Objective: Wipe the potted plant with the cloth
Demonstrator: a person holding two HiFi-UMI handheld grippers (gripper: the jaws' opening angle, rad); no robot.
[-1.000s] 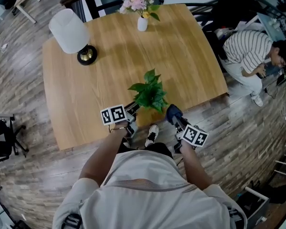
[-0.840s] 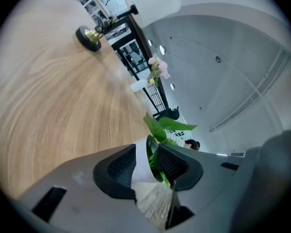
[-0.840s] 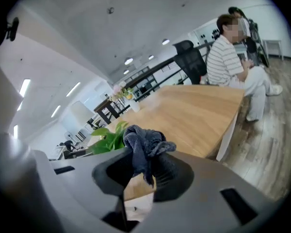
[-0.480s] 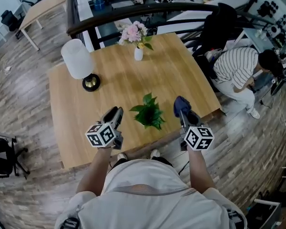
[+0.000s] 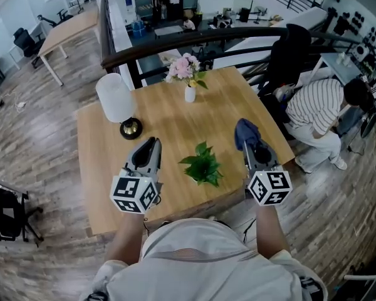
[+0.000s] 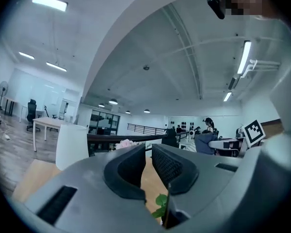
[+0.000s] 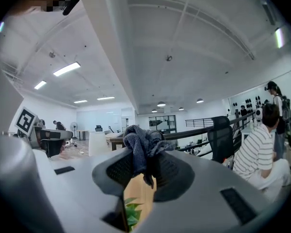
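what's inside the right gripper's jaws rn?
A bunched dark blue cloth, clamped by the right gripper and poking out past its tips. The pinched part is covered by the jaws; nothing else shows there.

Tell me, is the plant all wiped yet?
Done: the cloth is picked up, pinched in the right tool. In hand: that tool hangs above the table beside the potted plant, cloth clear of its leaves. Left: the wiping itself, as far as I can tell.
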